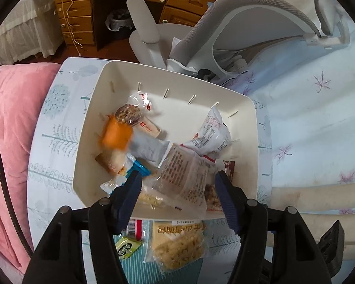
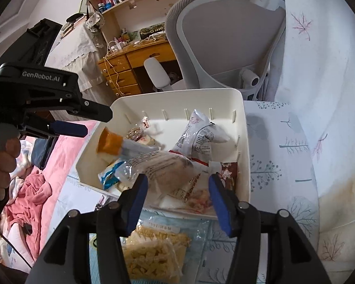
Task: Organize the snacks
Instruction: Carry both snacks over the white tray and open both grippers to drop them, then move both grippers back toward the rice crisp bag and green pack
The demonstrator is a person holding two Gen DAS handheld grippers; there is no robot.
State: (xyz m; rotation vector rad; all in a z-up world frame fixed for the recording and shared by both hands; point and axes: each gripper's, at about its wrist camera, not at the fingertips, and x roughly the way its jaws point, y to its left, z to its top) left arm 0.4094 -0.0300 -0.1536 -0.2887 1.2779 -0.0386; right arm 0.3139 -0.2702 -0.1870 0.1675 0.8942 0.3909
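A white plastic bin (image 1: pixel 106 108) (image 2: pixel 245 142) sits on the bed and holds several snack packets. An orange-ended packet (image 1: pixel 117 136) (image 2: pixel 111 143) is blurred above the bin's left side, in the air. My left gripper (image 1: pixel 177 182) is open and empty over the bin's near edge; it also shows at the left of the right wrist view (image 2: pixel 82 122). My right gripper (image 2: pixel 177 184) is open and empty over the bin's near edge. A yellow noodle-snack packet (image 1: pixel 177 243) (image 2: pixel 151 253) lies on the bed in front of the bin. A small green packet (image 1: pixel 126 247) lies beside it.
A grey office chair (image 1: pixel 248 35) (image 2: pixel 224 42) stands just behind the bin. A pink blanket (image 1: pixel 9 118) (image 2: pixel 30 194) lies to the left. A wooden desk with drawers (image 1: pixel 82 7) (image 2: pixel 123 71) is farther back. The tree-print sheet (image 2: pixel 284 153) spreads to the right.
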